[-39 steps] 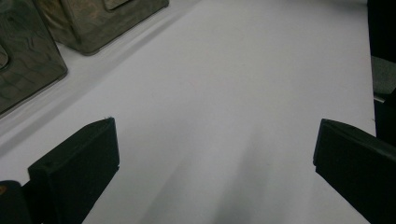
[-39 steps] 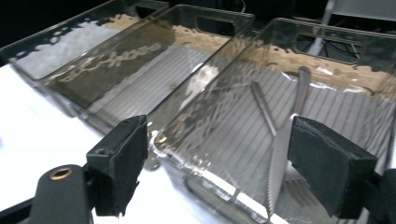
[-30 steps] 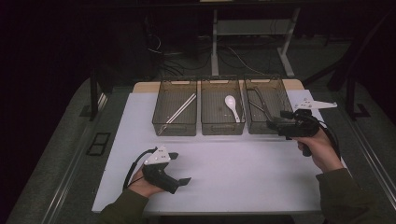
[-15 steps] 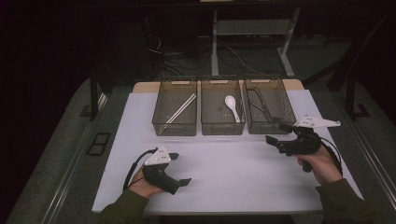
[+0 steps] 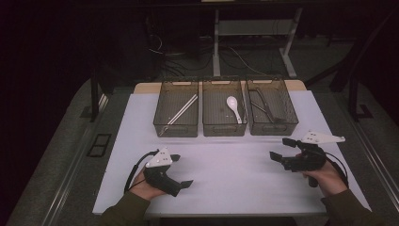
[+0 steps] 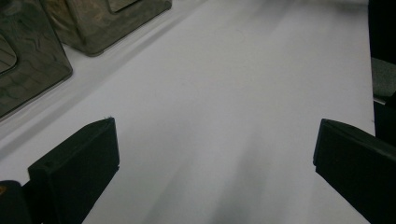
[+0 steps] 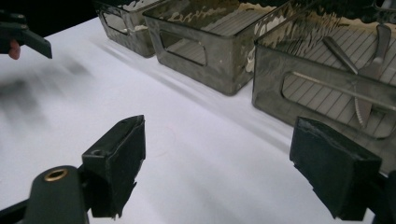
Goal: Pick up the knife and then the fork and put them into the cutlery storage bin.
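Three clear bins stand in a row at the far side of your white table [image 5: 226, 188], largest things on it. Left bin [image 5: 176, 114] holds a pair of pale chopsticks [image 5: 181, 110] lying slantwise; middle bin [image 5: 224, 113] holds a white spoon [image 5: 234, 107], bowl toward the far end; right bin [image 5: 272, 112] holds dark cutlery [image 5: 264, 107] — in the right gripper view a serrated knife [image 7: 369, 79] lies on its ribbed floor, seen through the wall's handle cut-out.

Your right gripper [image 5: 281, 150] sits at the near right of the table, just in front of the right bin, apart from it, jaws pointing left. Its jaws stand wide and released, with bare table between them in the right gripper view [image 7: 219, 172]. A grey three-cornered plate [image 5: 322, 138] tops it.

Your left gripper [image 5: 181, 170] rests at the near left, well apart from the bins, jaws pointing right. Its jaws are likewise spread and released — only white table lies between them in the left gripper view [image 6: 215, 172], with two bins at that view's upper left corner.

Neither gripper touches a bin or its contents.
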Available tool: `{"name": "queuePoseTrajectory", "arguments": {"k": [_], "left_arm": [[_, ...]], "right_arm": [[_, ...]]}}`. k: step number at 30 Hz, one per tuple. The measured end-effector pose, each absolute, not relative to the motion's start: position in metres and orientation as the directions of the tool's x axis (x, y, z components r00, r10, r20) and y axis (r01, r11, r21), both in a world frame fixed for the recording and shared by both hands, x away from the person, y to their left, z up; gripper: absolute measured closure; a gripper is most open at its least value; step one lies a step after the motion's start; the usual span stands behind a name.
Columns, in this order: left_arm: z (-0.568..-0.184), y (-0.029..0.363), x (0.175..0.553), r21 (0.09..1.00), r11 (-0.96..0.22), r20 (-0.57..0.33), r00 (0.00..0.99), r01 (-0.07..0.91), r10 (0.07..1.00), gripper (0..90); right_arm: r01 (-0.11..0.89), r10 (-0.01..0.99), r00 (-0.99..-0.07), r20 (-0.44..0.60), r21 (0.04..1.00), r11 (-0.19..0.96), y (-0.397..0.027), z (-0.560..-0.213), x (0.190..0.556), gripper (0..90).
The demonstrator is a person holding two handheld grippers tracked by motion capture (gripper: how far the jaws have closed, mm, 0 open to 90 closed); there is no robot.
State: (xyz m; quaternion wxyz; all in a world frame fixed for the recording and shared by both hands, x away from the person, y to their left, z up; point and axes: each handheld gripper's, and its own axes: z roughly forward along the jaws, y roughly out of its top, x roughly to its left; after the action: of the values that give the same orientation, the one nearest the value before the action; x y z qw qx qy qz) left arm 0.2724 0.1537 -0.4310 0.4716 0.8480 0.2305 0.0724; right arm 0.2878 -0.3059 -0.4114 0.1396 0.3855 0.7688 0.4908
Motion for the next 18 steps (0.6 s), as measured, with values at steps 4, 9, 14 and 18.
{"name": "queuePoseTrajectory", "arguments": {"k": [4,9,14,18], "left_arm": [[-0.431,0.154,0.272,0.834,-0.446,-0.096,0.882,0.324,0.461,0.0],[-0.431,0.153,0.271,0.833,-0.450,-0.095,0.883,0.323,0.459,0.0],[-0.431,0.153,0.271,0.834,-0.448,-0.096,0.884,0.323,0.458,0.0],[-0.430,0.153,0.271,0.833,-0.447,-0.098,0.883,0.325,0.459,0.0]], "right_arm": [[0.452,0.721,-0.674,0.164,0.863,0.226,-0.307,-0.416,0.283,18.3],[0.443,0.707,-0.690,0.158,0.864,0.240,-0.306,-0.421,0.277,18.2],[0.446,0.686,-0.710,0.156,0.854,0.268,-0.304,-0.427,0.272,18.1],[0.449,0.684,-0.711,0.163,0.854,0.263,-0.305,-0.430,0.268,18.1]]}}
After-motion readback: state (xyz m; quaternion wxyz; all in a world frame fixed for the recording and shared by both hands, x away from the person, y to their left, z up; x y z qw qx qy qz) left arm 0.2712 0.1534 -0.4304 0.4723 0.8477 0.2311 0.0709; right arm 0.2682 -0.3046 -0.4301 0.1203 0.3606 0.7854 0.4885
